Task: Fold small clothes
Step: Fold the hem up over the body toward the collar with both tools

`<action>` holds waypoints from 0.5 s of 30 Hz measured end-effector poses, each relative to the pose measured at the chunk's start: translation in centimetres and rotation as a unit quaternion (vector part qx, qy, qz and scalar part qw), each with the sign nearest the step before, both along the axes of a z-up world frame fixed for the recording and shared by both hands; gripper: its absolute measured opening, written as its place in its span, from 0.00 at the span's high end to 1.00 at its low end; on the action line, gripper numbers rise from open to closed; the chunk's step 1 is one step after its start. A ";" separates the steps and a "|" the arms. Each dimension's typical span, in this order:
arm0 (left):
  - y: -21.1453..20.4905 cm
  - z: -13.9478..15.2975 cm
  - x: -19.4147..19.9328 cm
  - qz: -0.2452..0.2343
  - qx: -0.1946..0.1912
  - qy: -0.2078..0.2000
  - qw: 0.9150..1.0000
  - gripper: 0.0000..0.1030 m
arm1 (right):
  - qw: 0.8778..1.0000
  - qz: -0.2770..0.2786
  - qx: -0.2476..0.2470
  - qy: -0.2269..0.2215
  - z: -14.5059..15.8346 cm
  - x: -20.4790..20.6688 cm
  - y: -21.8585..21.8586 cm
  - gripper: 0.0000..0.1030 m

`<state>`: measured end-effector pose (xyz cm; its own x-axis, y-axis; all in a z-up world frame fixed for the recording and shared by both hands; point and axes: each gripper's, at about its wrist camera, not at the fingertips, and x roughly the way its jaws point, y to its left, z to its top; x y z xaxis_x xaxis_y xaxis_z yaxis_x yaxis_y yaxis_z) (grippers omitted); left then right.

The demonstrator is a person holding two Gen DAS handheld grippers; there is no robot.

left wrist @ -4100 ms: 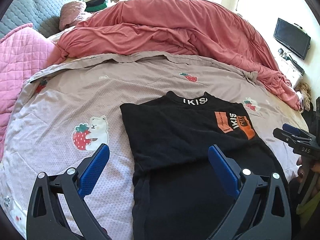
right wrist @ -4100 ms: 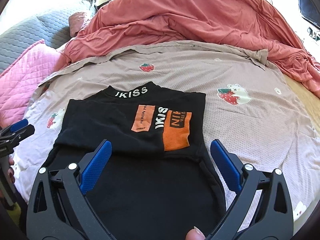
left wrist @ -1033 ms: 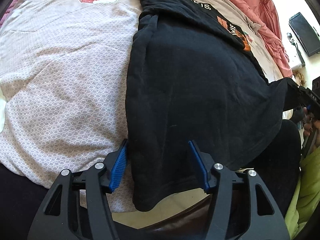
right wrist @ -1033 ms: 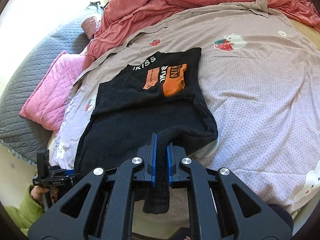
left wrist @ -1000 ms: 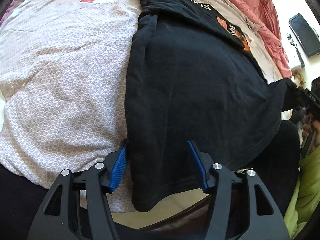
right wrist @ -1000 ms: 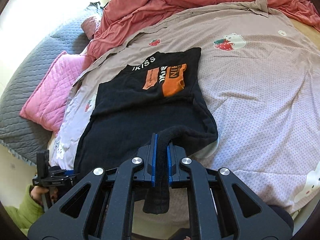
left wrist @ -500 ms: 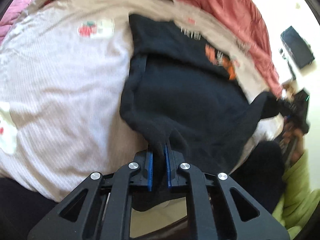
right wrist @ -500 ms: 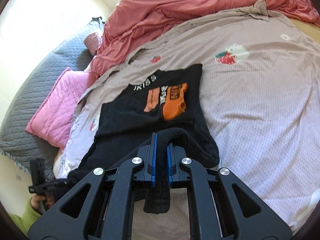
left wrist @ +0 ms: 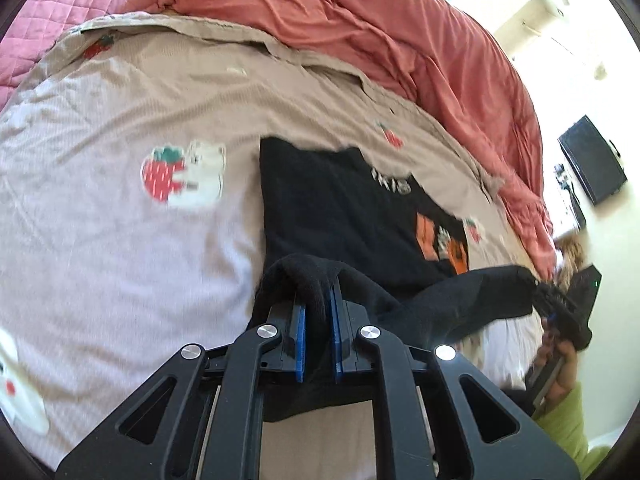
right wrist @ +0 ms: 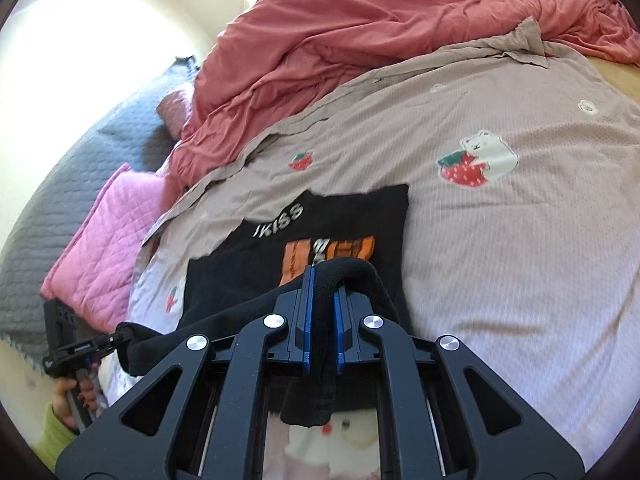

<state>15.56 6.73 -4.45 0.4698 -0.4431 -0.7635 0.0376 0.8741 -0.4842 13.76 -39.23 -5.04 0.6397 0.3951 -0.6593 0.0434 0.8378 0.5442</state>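
A black T-shirt (left wrist: 340,204) with white neck lettering and orange patches lies on the bed; it also shows in the right wrist view (right wrist: 320,232). My left gripper (left wrist: 317,300) is shut on the shirt's bottom hem at its left corner. My right gripper (right wrist: 323,280) is shut on the hem at the right corner. The hem hangs lifted between the two grippers, above the shirt's upper half. The right gripper shows at the right edge of the left wrist view (left wrist: 560,304), and the left gripper at the left of the right wrist view (right wrist: 92,348).
A beige sheet (left wrist: 120,240) with strawberry-and-bear prints covers the bed. A red duvet (left wrist: 400,40) is heaped at the back. A pink quilted pillow (right wrist: 100,240) and grey quilt (right wrist: 60,184) lie left. A black screen (left wrist: 592,160) stands at the right.
My left gripper shut on the hem's left corner. Both grippers then lifted the hem and carried it forward over the shirt, toward the neck.
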 end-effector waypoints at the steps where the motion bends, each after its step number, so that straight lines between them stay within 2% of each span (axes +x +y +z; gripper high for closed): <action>1: -0.2 0.1 0.8 0.004 0.005 -0.005 1.000 0.91 | 1.000 -0.005 0.000 0.001 -0.2 0.4 -0.1 0.96; 5: -0.6 -0.5 3.6 0.016 0.028 -0.009 0.999 0.91 | 0.999 -0.027 -0.010 0.019 -1.9 2.9 -0.8 0.96; 9: -1.0 -2.6 5.5 0.035 0.044 0.003 0.998 0.89 | 0.998 -0.029 -0.026 0.041 -4.7 3.8 -1.0 0.96; 12: -0.5 -4.4 5.8 0.052 0.041 0.020 0.998 0.87 | 0.998 -0.037 -0.006 0.059 -6.4 3.6 -2.2 0.92; 15: 0.3 -4.4 4.8 0.070 0.031 0.010 0.997 0.80 | 0.997 -0.040 0.019 0.055 -6.4 3.1 -3.0 0.90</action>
<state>20.33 7.08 -8.84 0.5081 -0.3263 -0.7971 -0.0966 0.8980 -0.4292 16.85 -42.22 -11.42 0.5948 0.3716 -0.7128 0.1716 0.8076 0.5642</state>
